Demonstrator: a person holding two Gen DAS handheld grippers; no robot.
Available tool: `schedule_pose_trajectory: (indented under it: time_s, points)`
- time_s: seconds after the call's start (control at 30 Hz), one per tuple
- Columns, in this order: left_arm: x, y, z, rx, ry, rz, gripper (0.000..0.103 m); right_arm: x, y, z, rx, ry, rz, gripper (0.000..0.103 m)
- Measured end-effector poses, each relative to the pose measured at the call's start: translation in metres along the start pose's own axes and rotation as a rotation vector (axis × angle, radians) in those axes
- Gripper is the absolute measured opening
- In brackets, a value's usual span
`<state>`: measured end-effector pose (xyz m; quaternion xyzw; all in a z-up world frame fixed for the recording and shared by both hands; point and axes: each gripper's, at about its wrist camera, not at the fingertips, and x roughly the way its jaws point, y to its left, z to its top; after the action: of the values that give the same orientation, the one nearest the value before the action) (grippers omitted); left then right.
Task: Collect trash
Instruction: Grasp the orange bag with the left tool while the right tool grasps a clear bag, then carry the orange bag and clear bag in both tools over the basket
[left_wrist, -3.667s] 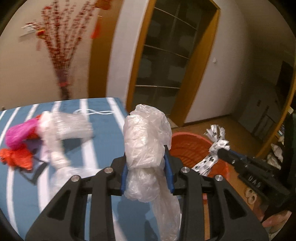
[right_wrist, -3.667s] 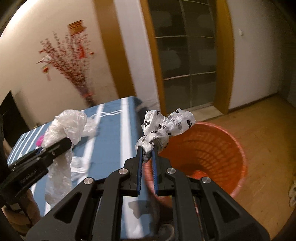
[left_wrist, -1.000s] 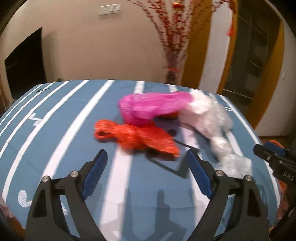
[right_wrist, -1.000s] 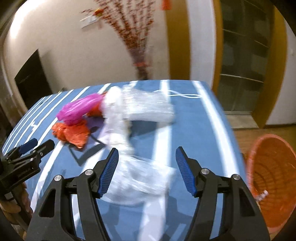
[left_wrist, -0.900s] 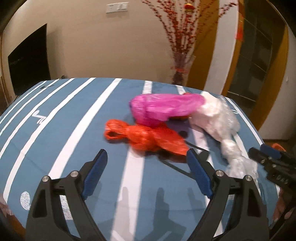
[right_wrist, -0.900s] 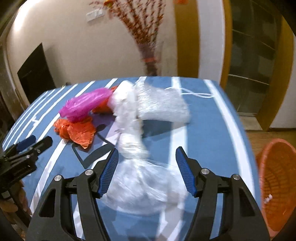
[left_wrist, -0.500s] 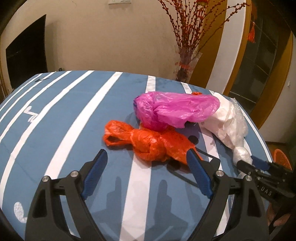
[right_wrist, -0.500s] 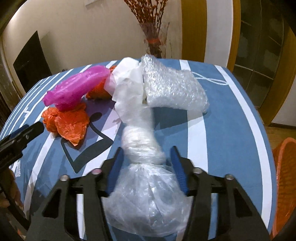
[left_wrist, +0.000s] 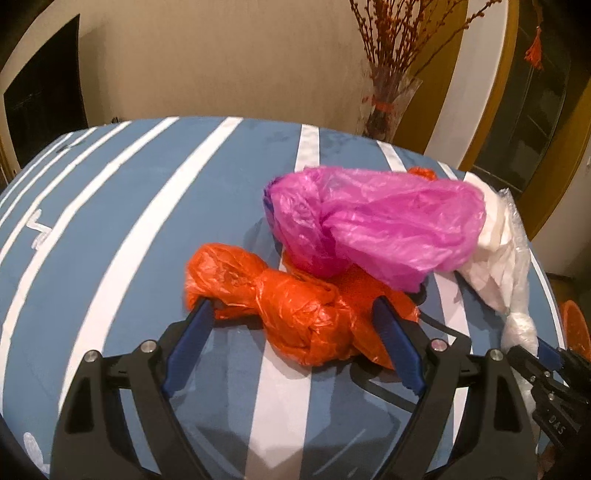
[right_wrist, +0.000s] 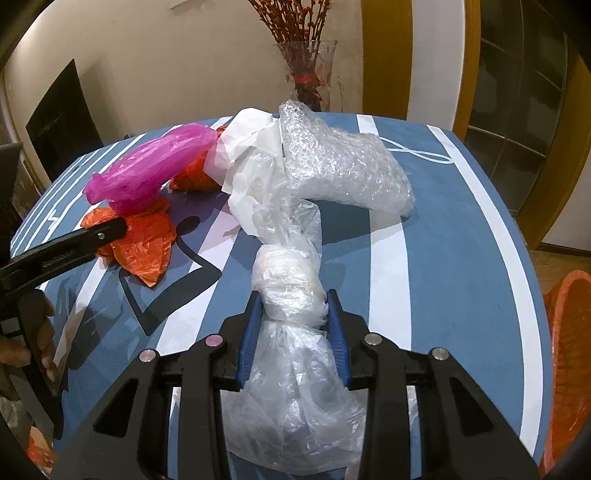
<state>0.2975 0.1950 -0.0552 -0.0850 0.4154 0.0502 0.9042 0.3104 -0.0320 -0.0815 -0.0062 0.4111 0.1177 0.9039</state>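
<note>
**Two grippers reach for bags of trash**

The right gripper (right_wrist: 293, 312) has just been closing its fingers, and a clear plastic bag (right_wrist: 291, 295) sits between them. The blue pads press on both sides of the bag at its tied, bunched middle. The puffy bottom of the bag lies closer in, under the fingers. The rest of it runs away past the fingertips to some white paper (right_wrist: 247, 147). A roll of bubble wrap (right_wrist: 343, 170) lies further out, a little to the right of the fingers.

The left gripper (left_wrist: 291, 314) has its fingers spread wide. An orange bag (left_wrist: 291, 306) lies on the counter (left_wrist: 129, 229) between them. The left fingertip is right by one end of the bag and the right fingertip is by the other end. The pads do not squeeze it. A pink bag (left_wrist: 373, 225) lies just past the fingertips, resting on the far side of the orange bag.

The counter is blue with white stripes. An orange basket (right_wrist: 570, 354) stands off to the right of the right fingers, below the counter edge. A glass vase (right_wrist: 308, 74) with red twigs stands far ahead, behind the counter. A hand (right_wrist: 33, 347) shows at the left edge of the right wrist view, on the left gripper's handle.
</note>
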Motion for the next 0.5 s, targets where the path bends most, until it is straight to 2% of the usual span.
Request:
schedule_pose_trajectory:
  time_s: [0.07, 0.3, 0.5]
  points:
    - [0.003, 0.0, -0.001, -0.004, 0.011, -0.016, 0.078, -0.001, 0.0, 0.0, -0.001, 0.0, 0.003, 0.035]
    - [0.001, -0.009, -0.006, 0.038, 0.011, -0.053, 0.043, -0.004, 0.0, -0.003, -0.004, -0.002, 0.009, 0.035]
    - [-0.009, -0.007, -0.012, 0.029, -0.011, -0.079, 0.033, -0.013, -0.005, -0.005, 0.004, -0.014, 0.009, 0.035]
